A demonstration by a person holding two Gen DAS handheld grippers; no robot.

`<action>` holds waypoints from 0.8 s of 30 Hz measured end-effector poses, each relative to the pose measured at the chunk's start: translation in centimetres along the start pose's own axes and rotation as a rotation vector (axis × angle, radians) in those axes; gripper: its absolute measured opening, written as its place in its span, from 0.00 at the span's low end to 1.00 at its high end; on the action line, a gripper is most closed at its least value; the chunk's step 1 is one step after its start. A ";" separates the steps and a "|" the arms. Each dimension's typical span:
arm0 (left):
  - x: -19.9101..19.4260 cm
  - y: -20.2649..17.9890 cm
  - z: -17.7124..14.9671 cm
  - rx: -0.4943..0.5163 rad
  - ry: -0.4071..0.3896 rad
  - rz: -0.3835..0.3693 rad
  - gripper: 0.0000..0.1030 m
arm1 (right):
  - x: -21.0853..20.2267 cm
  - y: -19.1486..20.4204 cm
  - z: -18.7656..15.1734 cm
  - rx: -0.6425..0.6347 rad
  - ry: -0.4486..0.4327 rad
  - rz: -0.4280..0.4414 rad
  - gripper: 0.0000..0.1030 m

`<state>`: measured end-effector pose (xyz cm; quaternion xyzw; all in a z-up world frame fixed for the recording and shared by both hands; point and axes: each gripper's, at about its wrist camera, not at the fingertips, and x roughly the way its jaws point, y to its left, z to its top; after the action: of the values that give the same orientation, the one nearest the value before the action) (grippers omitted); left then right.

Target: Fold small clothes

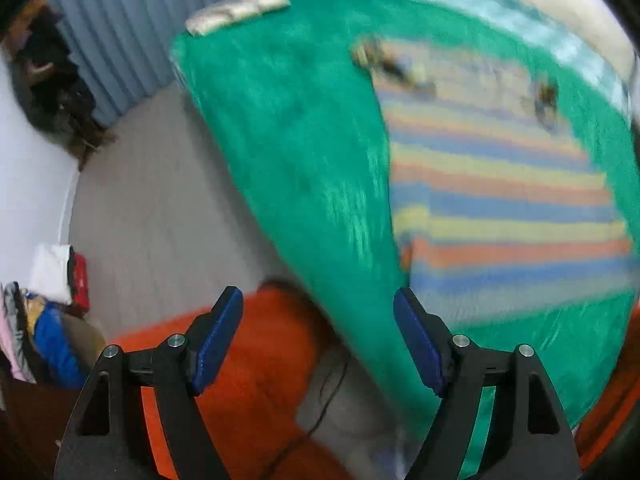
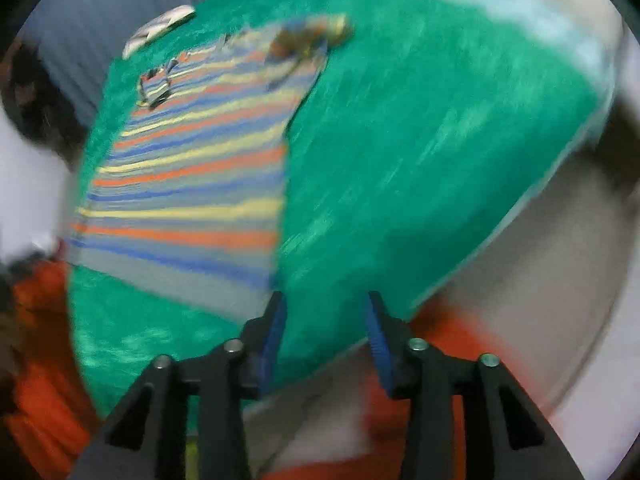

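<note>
Both fingers (image 1: 418,346) of the left gripper (image 1: 318,344) and right gripper (image 2: 324,338) stand apart, empty. Striped garment (image 2: 188,184) on green cloth (image 2: 420,160) looks soft, light; pinch its near corners.

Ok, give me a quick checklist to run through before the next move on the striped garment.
1. Left claw open, nothing between the pads: ok.
2. Right claw open, nothing gripped: ok.
3. Striped garment lying spread on the green cloth, touching neither claw: ok.
4. Garment edges flat and wrinkle-free: cannot tell, both views are blurred.
5. Dark patterned trim at the garment's far end lying flat: cannot tell.
6. Green cloth bare beside the garment for folding: ok.
</note>
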<state>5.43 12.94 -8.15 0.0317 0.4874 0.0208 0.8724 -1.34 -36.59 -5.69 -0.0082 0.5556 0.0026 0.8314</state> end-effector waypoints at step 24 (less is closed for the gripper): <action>8.9 -12.4 1.8 0.127 0.024 -0.281 0.79 | 11.2 -6.1 25.8 0.059 -0.248 0.132 0.03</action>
<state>11.73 1.10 -15.68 0.0182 0.4978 -0.1319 0.8570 26.84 -42.28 -6.07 0.0532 0.4479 0.0419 0.8915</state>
